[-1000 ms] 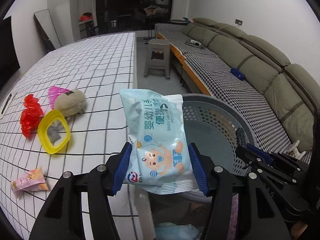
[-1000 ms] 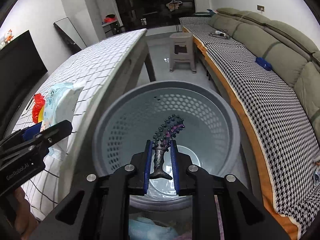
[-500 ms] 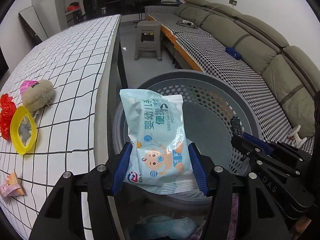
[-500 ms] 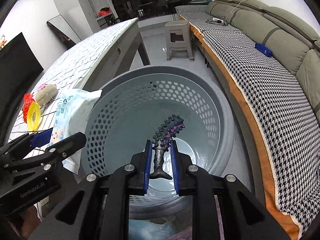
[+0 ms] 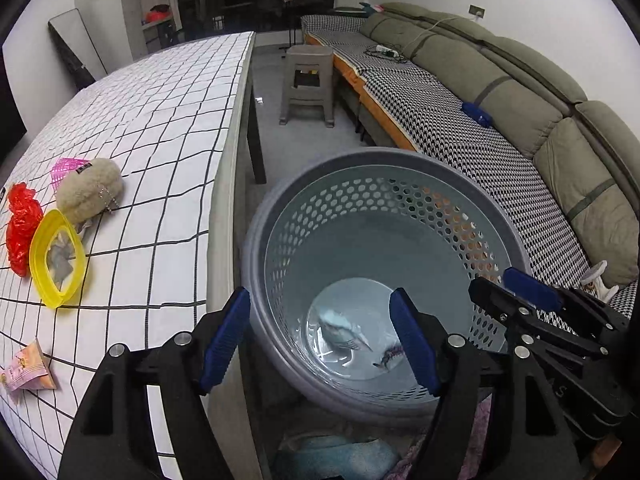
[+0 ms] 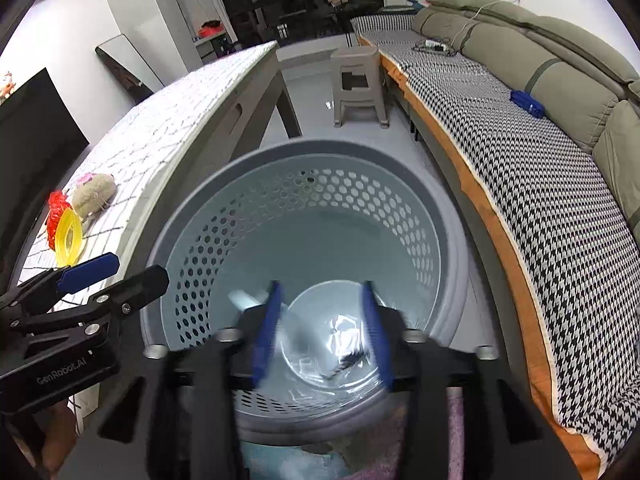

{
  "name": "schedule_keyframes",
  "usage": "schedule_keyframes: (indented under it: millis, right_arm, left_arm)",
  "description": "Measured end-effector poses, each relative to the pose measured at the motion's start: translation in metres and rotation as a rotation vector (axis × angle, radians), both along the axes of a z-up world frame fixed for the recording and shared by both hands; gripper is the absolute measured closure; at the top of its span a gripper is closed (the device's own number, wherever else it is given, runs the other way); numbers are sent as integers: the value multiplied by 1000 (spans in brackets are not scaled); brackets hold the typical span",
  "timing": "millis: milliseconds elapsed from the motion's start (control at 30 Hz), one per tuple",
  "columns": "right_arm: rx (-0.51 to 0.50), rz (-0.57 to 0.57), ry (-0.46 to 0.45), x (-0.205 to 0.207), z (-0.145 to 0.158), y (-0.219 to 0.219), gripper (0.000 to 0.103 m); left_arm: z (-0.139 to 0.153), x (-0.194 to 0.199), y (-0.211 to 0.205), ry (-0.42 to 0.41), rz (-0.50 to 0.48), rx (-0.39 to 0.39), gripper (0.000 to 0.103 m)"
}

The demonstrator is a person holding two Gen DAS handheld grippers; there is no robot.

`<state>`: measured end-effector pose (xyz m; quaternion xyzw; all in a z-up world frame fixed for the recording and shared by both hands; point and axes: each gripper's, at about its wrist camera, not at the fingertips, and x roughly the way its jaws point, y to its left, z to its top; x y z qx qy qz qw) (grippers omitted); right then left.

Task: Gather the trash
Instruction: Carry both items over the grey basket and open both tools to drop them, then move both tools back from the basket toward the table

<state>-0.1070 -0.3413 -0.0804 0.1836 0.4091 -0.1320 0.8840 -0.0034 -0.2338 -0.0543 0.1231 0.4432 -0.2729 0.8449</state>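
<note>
Two grippers, left gripper (image 5: 320, 336) and right gripper (image 6: 322, 332), jaws opening, nothing between; pale-blue wipes pack (image 5: 342, 330) and dark spiky piece (image 5: 388, 358) blurred on grey perforated basket (image 5: 400, 172) floor; checked table (image 5: 160, 120) alongside.

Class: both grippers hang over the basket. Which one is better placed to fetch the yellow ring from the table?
Left gripper: jaws opening, empty, beside the table holding the yellow ring; right gripper sits farther off.

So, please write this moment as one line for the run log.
left gripper: opening, empty | right gripper: opening, empty | wipes pack: in basket | dark brush: in basket
</note>
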Motion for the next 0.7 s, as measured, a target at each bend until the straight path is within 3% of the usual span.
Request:
schedule_keyframes:
  millis: [200, 367, 700]
  right_arm:
    - [9, -12, -4, -3, 2, -4, 56]
    - [7, -19, -25, -7, 8, -1, 44]
    - [-14, -40, -48, -15, 18, 1, 42]
  left_arm:
    - [1, -1, 4, -5, 6, -8, 29]
    - [6, 0, 10, -14, 12, -25, 21]
    - [15, -3, 18, -45, 40, -49, 12]
